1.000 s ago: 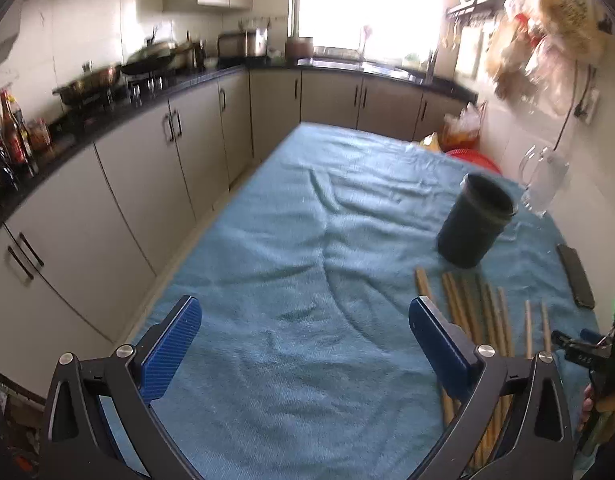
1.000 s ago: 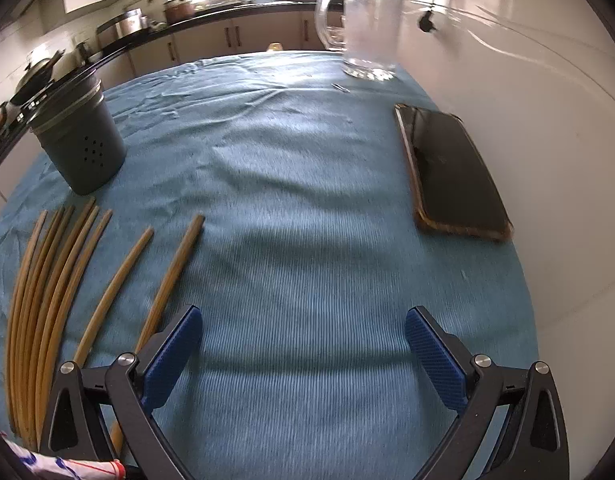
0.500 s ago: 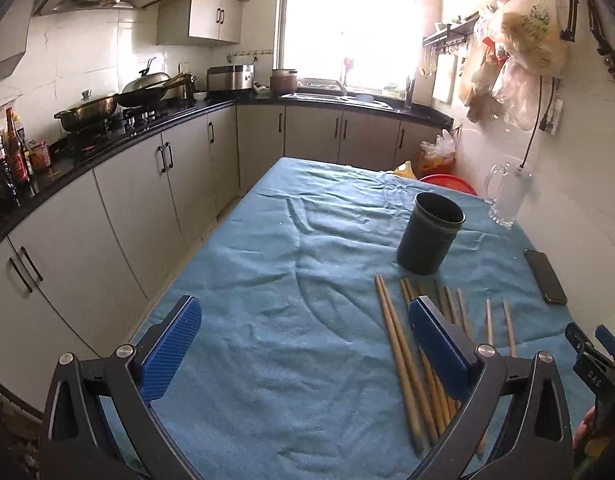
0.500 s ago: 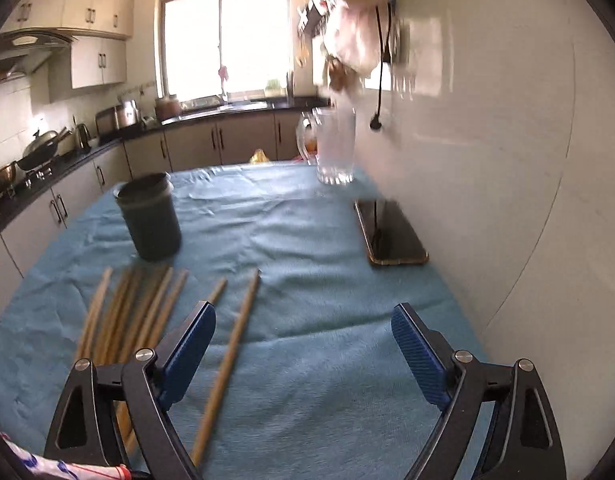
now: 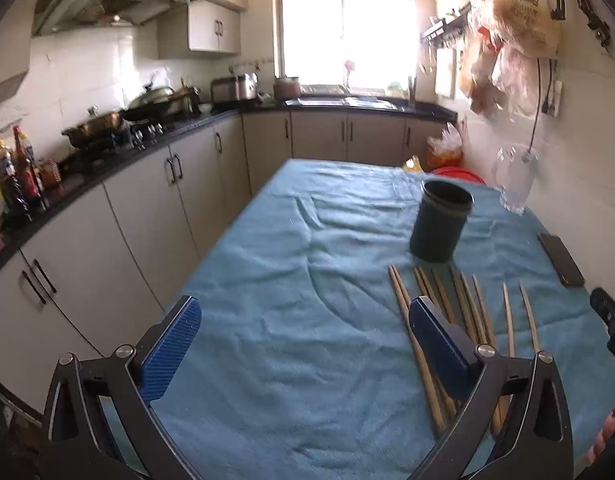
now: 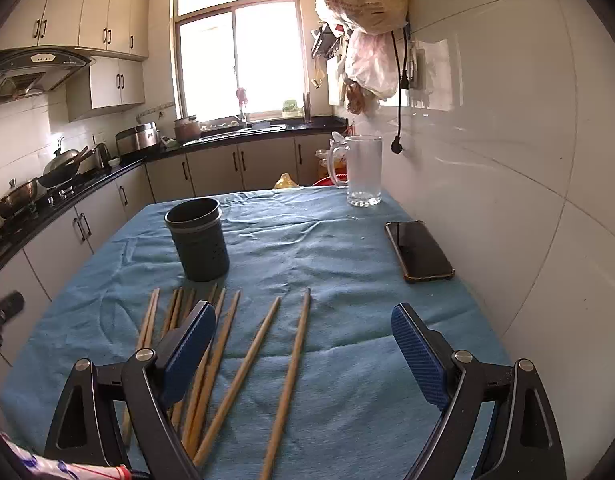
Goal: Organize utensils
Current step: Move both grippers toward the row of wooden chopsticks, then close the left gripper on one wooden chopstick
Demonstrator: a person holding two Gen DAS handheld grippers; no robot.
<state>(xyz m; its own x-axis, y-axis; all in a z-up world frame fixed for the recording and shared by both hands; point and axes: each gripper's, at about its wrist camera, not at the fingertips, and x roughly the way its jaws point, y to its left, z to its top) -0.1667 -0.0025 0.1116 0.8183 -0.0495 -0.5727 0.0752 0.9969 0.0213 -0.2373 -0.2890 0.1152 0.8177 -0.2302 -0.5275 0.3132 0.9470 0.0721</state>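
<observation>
Rumpled blue cloth (image 6: 347,264) bears slim wooden chopsticks (image 6: 243,364) before a dark cylindrical holder (image 6: 197,240); both tools gape empty.

The tabletop (image 6: 347,380) is covered edge to edge by a blue cloth (image 6: 315,240) that lies rumpled, with creases running across its middle. A dark round holder (image 6: 197,240) stands upright on the cloth, open at the top. Just in front of it lie wooden chopsticks (image 6: 211,360), most of them bunched side by side, two lying a little apart toward the wall (image 6: 291,364). A black phone (image 6: 419,250) lies flat, screen up, near the tiled wall side. Farther back on the same side stands a clear glass mug (image 6: 361,170), upright, its handle turned toward the holder.
</observation>
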